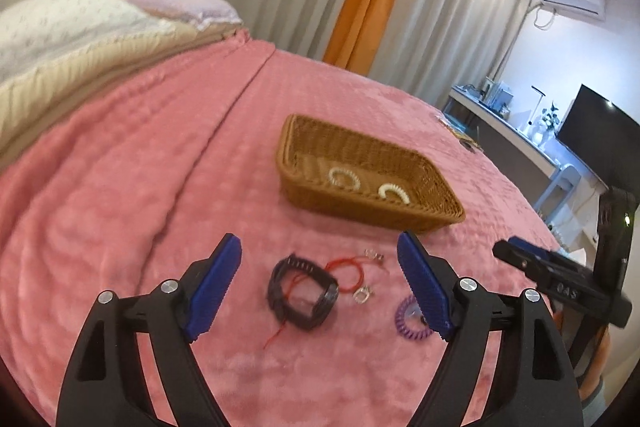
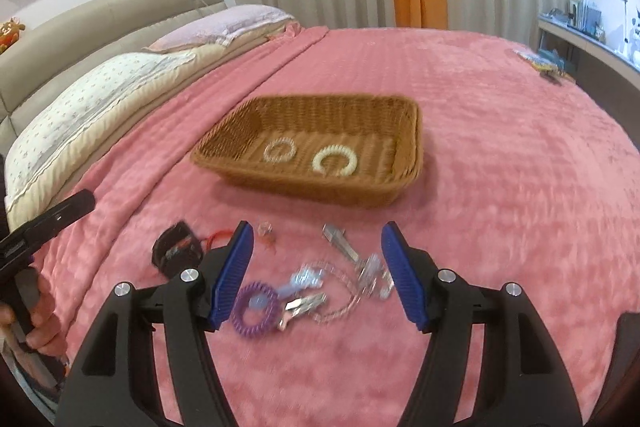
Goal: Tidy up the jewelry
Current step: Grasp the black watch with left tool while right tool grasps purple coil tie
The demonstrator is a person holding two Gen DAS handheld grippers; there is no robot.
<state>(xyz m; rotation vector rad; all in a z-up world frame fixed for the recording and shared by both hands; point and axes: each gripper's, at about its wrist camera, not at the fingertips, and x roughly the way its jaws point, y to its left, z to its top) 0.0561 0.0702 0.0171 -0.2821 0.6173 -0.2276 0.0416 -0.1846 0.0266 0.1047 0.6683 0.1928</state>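
- Wicker basket sits mid-bed as collection point; two white coil bands already lie inside.
- Unsorted pile near bed edge: black strap, purple coil, clips.
- Left gripper and right gripper both spread, empty, above the pile.

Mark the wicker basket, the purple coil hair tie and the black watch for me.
wicker basket [image 2: 320,187], right wrist view, near outer wall.
purple coil hair tie [image 2: 245,327], right wrist view, lower loop.
black watch [image 1: 280,275], left wrist view, left side of the strap.
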